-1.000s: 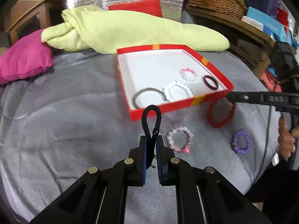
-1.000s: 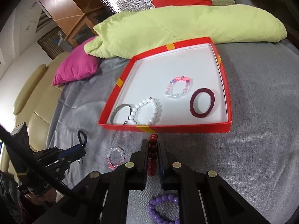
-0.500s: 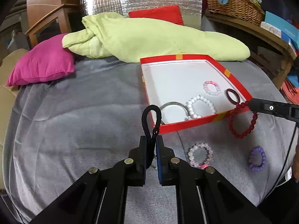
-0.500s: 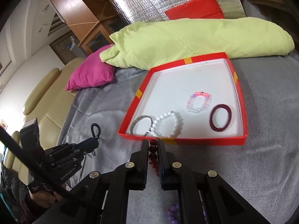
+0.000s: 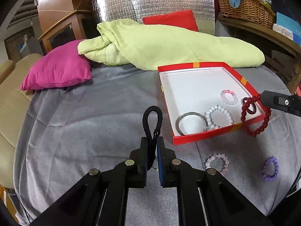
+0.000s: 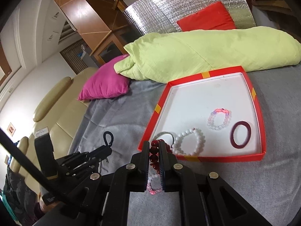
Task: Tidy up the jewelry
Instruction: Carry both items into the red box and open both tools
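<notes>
Gripping a dark red bead bracelet (image 5: 255,115), the right gripper (image 6: 154,156) hangs it over the near right rim of the red tray (image 5: 195,138), nearer it than the left gripper (image 5: 152,146), clamped on a black cord loop (image 5: 152,118) standing lengthwise left of the tray; pink (image 5: 217,163) and purple (image 5: 270,168) bracelets lie nearer on the grey cloth.

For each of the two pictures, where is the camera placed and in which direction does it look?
Left wrist: on the left gripper, clamping a black loop; looks right toward the red box; right gripper enters.
Right wrist: on the right gripper, clamping red beads; looks left over the box; left gripper shows.
Shared: box, both grippers.
</notes>
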### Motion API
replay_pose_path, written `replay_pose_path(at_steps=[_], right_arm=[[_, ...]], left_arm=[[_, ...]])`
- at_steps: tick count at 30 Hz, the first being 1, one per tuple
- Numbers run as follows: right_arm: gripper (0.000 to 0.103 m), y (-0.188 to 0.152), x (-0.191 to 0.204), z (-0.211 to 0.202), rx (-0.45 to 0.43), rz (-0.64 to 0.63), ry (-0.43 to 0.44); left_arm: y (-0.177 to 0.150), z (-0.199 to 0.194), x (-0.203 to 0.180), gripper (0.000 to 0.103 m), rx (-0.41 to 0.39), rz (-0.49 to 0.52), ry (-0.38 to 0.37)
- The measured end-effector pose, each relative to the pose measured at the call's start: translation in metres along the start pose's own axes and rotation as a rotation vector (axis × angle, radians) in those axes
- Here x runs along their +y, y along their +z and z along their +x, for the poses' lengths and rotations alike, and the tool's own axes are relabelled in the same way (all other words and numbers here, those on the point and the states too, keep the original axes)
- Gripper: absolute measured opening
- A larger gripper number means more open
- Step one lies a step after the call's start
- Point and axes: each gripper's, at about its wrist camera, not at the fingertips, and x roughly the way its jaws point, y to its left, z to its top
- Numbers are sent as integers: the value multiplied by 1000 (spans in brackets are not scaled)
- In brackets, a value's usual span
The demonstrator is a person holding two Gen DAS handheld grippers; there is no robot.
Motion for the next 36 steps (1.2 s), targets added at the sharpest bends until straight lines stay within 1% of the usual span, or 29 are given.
replay_pose_path(at_steps=[11,19,26,36], right_arm=[[10,12,-6,0,-52,51,-11],[10,22,-22,-5,-78,83,-39],[10,28,-36,-20,-107,101,-62],[10,35,-52,-31,-133,111,-95]], left_arm=[[9,8,-22,10,6,18,-56],[23,19,-47,10,0,25,-80],[30,26,-75,10,-1,49,-108],[38,36,-97,10,-4,61,-113]])
